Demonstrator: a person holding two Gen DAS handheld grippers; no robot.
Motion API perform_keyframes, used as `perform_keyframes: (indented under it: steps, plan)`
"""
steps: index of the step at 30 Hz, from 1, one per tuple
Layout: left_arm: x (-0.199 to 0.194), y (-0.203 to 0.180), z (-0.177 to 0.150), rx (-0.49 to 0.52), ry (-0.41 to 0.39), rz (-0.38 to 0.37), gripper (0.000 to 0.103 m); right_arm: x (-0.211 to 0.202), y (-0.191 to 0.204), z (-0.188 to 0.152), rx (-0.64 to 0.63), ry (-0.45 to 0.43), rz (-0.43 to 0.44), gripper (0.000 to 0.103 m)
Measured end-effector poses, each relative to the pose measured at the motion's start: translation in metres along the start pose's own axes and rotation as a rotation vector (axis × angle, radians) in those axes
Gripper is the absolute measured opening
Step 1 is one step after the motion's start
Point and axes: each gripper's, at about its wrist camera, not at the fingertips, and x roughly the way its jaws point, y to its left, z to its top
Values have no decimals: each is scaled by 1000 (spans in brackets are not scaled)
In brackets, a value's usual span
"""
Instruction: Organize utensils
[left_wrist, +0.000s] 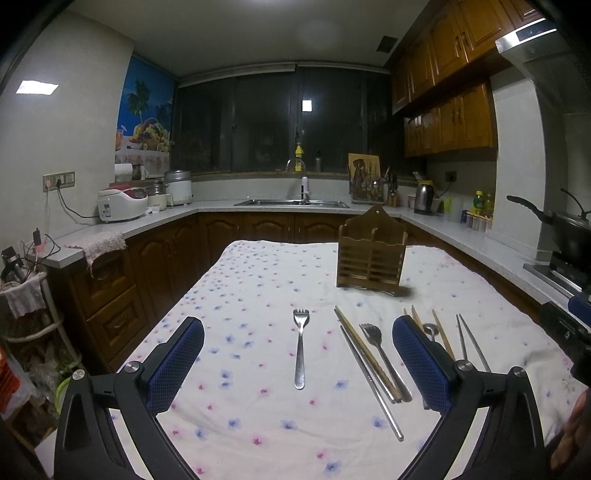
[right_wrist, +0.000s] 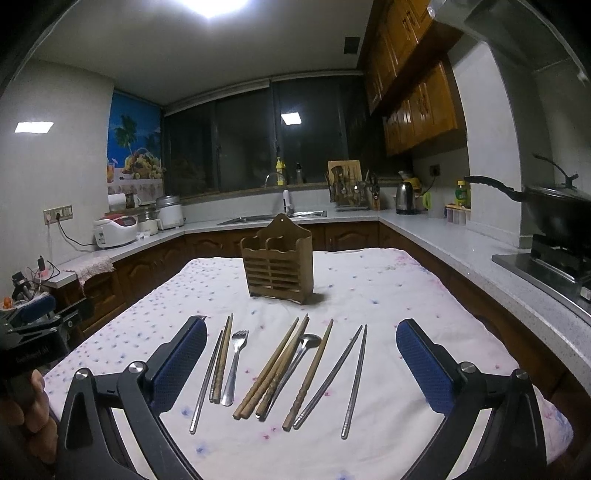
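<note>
A wooden utensil holder (left_wrist: 370, 254) stands upright at the far side of the flowered tablecloth; it also shows in the right wrist view (right_wrist: 277, 260). A metal fork (left_wrist: 300, 347) lies alone between my left gripper's (left_wrist: 298, 354) open fingers. To its right lie metal and wooden chopsticks (left_wrist: 364, 363) and a second fork (left_wrist: 380, 350). In the right wrist view, my right gripper (right_wrist: 301, 354) is open and empty above a row of wooden chopsticks (right_wrist: 275, 369), a spoon (right_wrist: 303, 350), a fork (right_wrist: 235, 365) and metal chopsticks (right_wrist: 334, 376).
The tablecloth (right_wrist: 424, 295) covers a table ringed by kitchen counters (right_wrist: 424, 229). A wok (right_wrist: 554, 210) sits on the stove at the right. A sink (left_wrist: 291, 202), rice cookers (left_wrist: 122, 203) and a kettle (left_wrist: 424, 198) stand on the far counters.
</note>
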Motion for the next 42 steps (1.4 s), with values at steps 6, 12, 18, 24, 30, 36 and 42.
perform_keyframes:
  steps: [6, 12, 18, 24, 30, 36, 42]
  plan:
    - [0, -1, -2, 1, -1, 2, 102, 0, 0, 0, 1, -1, 0, 103]
    - [1, -1, -2, 0, -1, 1, 102, 0, 1, 0, 1, -1, 0, 103]
    - [1, -2, -3, -1, -2, 1, 102, 0, 1, -1, 1, -1, 1, 103]
    - [1, -3, -3, 1, -1, 1, 102, 0, 2, 0, 0, -5, 4, 103]
    - [2, -4, -2, 0, 0, -2, 102, -1, 2, 0, 0, -5, 5, 103]
    - [2, -5, -3, 0, 0, -2, 102, 0, 3, 0, 0, -5, 4, 103]
    - [2, -5, -1, -4, 8, -7, 102, 0, 5, 1, 5, 1, 8, 103]
